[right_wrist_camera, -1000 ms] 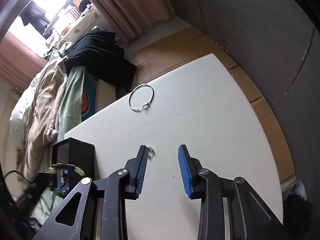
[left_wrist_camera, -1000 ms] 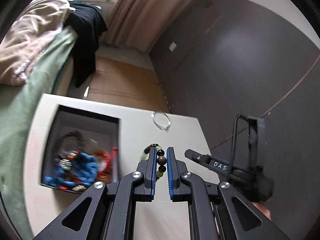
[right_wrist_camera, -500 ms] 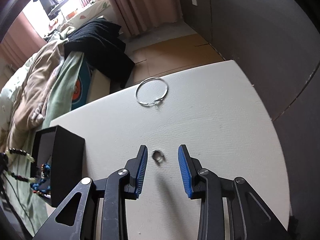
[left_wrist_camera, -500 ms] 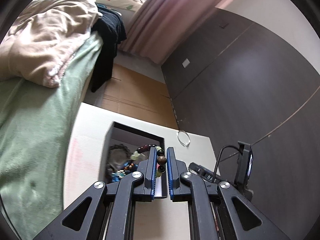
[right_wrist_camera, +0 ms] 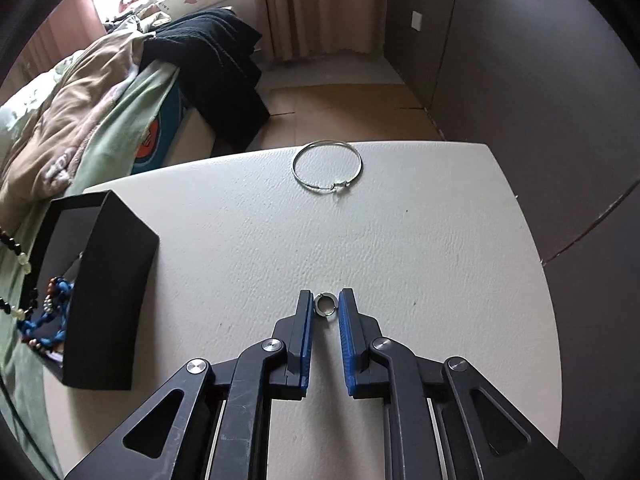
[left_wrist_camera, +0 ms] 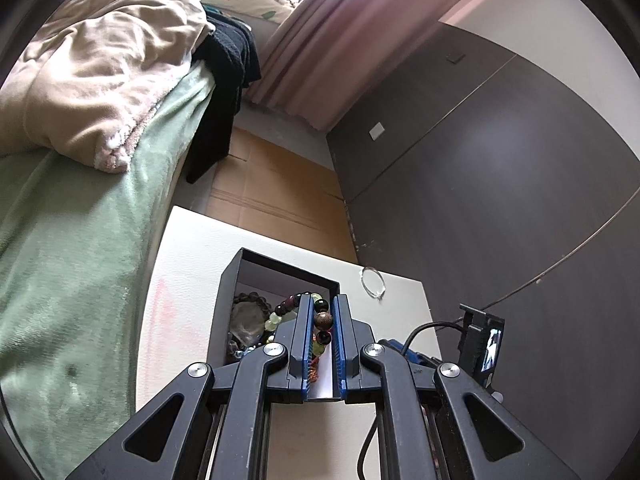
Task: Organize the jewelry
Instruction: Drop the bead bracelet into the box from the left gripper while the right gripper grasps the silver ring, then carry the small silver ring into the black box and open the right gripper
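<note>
So, left gripper [left_wrist_camera: 323,310] clamped on a beaded bracelet [left_wrist_camera: 322,321], hanging right over the open black box [left_wrist_camera: 280,270] with more beads piled inside. Box parked near the left edge of the white table [right_wrist_camera: 420,240], bed [left_wrist_camera: 80,240] just beyond that side. Right gripper [right_wrist_camera: 325,304] down at the tabletop, jaws narrow around a small silver ring [right_wrist_camera: 325,304], touching or not impossible to tell. Plenty of bare table around it; wire bangle [right_wrist_camera: 327,169] lying well apart near the far edge. Only visible from the left wrist: box interior from above. Only from the right wrist: the ring, plus the box's outer wall [right_wrist_camera: 108,300] and blue beads [right_wrist_camera: 44,320] poking out.
</note>
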